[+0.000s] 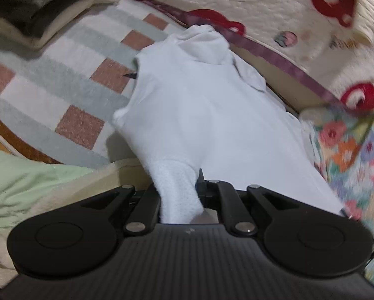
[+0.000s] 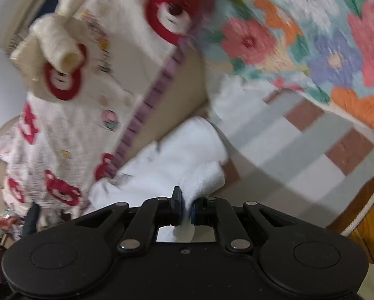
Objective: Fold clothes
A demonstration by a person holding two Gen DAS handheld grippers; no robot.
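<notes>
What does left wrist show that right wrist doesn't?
Only left wrist: the stack of folded clothes at upper left, the pale green bedding, and the white garment's full spread.
Only right wrist: a pale wall at far left and the orange cloth at lower right.
Both: each gripper, left gripper and right gripper, shut on a corner of that garment; the checked blanket, the red bear-print blanket and the floral quilt.

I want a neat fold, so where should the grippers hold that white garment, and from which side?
Grip the white garment at its fleecy near edge, one corner each, coming from the near side. The left gripper and right gripper already pinch bunched fabric there, the rest trailing away over the checked blanket.
</notes>
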